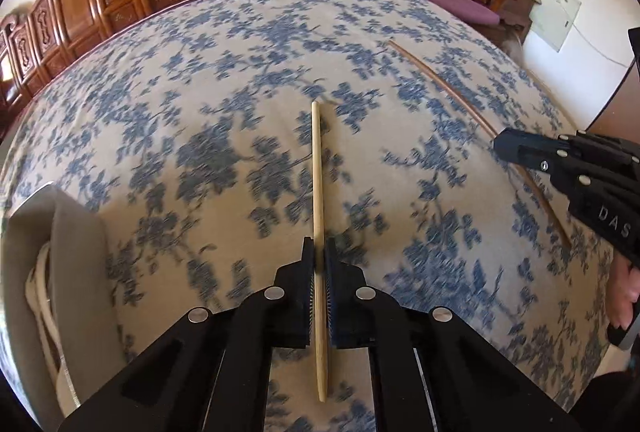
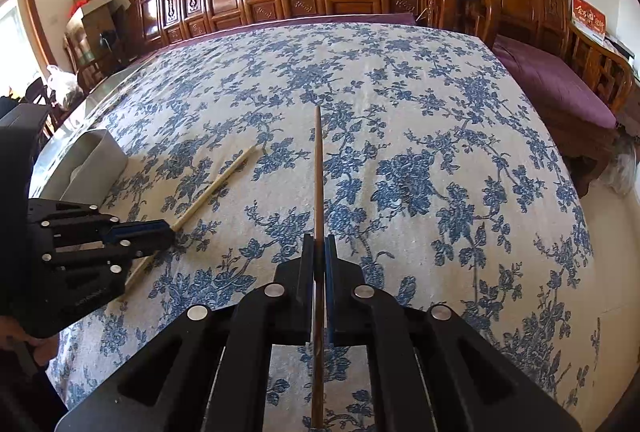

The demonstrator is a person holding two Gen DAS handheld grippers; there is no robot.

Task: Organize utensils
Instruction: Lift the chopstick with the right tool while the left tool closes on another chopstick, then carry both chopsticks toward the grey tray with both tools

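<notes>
So my left claw [image 1: 319, 252] is clamped on a pale, light-wood chopstick [image 1: 318, 168], which sticks straight out ahead over the worktop's blue-flowered cream cloth [image 1: 180, 136]. My right claw [image 2: 319, 250] is pinched tight around a dark brown wooden chopstick [image 2: 318, 172], same deal, pointing forward above the cloth. Both sticks run through the claws and poke out behind too. Off to my left on the worktop sits a grey plastic holder [image 2: 94, 162], with something white inside that I can't make out.
</notes>
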